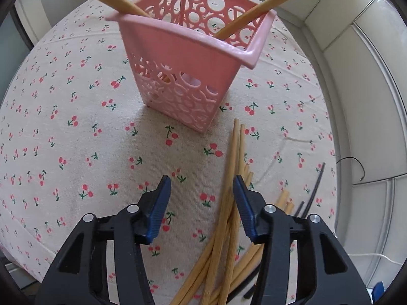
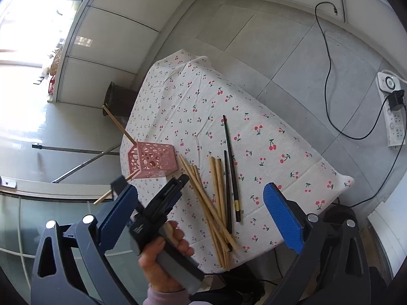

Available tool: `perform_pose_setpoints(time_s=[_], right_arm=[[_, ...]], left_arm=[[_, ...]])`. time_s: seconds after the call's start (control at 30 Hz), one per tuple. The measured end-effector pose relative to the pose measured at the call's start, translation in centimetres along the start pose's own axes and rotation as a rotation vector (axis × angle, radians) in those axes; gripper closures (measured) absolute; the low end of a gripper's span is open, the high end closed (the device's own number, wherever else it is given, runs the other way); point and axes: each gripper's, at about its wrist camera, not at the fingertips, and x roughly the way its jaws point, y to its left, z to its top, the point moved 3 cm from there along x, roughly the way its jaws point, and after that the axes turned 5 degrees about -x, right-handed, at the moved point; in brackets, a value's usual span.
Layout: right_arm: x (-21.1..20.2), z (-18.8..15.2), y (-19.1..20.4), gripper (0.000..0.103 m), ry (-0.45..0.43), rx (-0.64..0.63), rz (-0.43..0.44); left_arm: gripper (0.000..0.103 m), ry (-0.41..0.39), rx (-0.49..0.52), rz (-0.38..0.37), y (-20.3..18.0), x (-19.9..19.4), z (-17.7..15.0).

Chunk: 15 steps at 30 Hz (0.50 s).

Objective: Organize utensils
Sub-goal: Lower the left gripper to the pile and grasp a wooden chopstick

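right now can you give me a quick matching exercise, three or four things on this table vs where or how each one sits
Things:
1. pink basket
2. wooden chopsticks pile
3. black chopsticks
4. left gripper

States:
a. open, holding nothing
b. upright, two wooden sticks leaning out of it
c. flat on the cloth, to the right of the wooden pile in the right wrist view
d. loose on the cloth, crossing one another

Pairs: 1-b, 2-d, 3-c, 4-a

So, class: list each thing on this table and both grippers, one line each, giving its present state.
pink basket: upright, holding two wooden chopsticks
loose wooden chopsticks: lying in a heap on the tablecloth
black chopsticks: lying beside the heap
left gripper: open, empty
right gripper: open, empty
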Motion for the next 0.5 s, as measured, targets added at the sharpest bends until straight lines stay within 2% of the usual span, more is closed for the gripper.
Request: perform_pose_setpoints(time_s=[0.1,0.17,0.23,0.27,0.33,0.4,0.5], right_arm=[[-0.1,0.1,-0.2,0.007,-0.001,0.009,0.005],[-0.1,0.2,-0.3,0.007,-0.003,0.011,0.003],[-0.2,0.4,-0.5,0.007,-0.009,0.007,-0.017],[-0.2,0.5,-0.6,0.007,-0.012,0.005,-0.029],[0.2,0.7,-0.9,0.007,-0.011,-0.001,-0.055],[0.9,0.9,-1.3,0.007,-0.004,-0.003,-0.088],[2.8,1.0,-1.7,0.007,0.027,-0.012,-0.138]], left_arm=[[0.06,0.006,0.011,0.009,-0.8,0.9,0.0],[0.07,-0.017,0.046,0.028,-1.6,1.3,-0.1],[0.091,-0.036,0.118,0.031,-3.1,1.5,-0.7],[0.097,-0.027,0.157,-0.011,-4.0,1.5,-1.1],[0.098,-0.021,0.174,-0.079,-4.6,1.1,-1.7],[0.098,-0.078,0.213,-0.101,-5.1,-0.5,-2.1],[0.098,-0.107,0.25,-0.165,-5.1,-3.0,-2.5]])
